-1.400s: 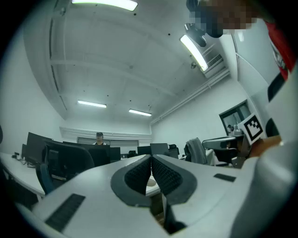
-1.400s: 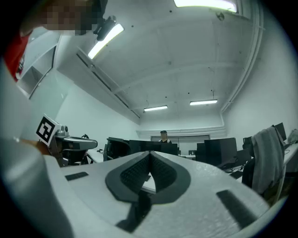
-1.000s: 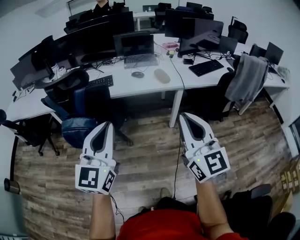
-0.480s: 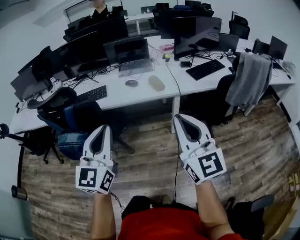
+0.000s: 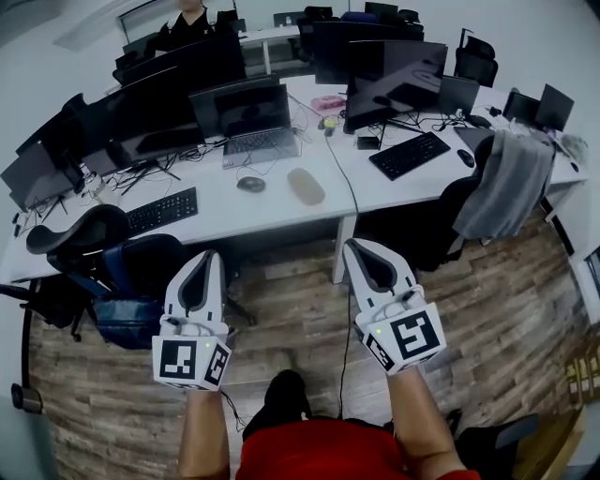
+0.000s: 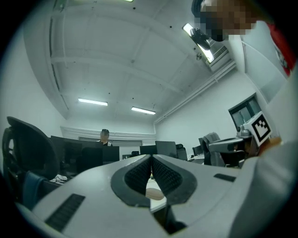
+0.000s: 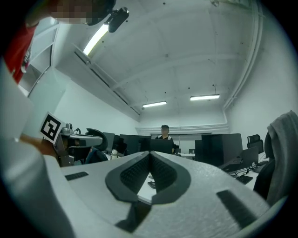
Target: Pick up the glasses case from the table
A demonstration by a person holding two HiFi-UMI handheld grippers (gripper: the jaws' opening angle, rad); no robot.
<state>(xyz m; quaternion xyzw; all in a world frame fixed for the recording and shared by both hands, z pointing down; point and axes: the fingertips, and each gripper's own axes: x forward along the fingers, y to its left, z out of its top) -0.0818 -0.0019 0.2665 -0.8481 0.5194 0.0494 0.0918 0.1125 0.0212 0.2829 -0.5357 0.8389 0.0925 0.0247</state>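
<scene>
The beige oval glasses case (image 5: 306, 186) lies on the white desk (image 5: 225, 211), right of a mouse and in front of a laptop. Through the left gripper's jaws it shows as a pale oval glasses case (image 6: 154, 192). Both grippers are held over the wooden floor, short of the desk's front edge. My left gripper (image 5: 207, 255) points at the desk with its jaws together and nothing in them. My right gripper (image 5: 357, 247), to the right, is also shut and empty. Both sit well below the case in the head view.
On the desk stand a laptop (image 5: 248, 124), a mouse (image 5: 250, 184), two keyboards (image 5: 161, 209) (image 5: 410, 155) and several monitors (image 5: 394, 70). Office chairs (image 5: 122, 277) stand at the left, and a chair draped with a grey garment (image 5: 506, 183) at the right. A person (image 5: 187, 19) sits at the far desk.
The desk and glasses case have come nearer and lower in the head view as I moved forward. Both grippers advanced toward the desk edge, still shut.
</scene>
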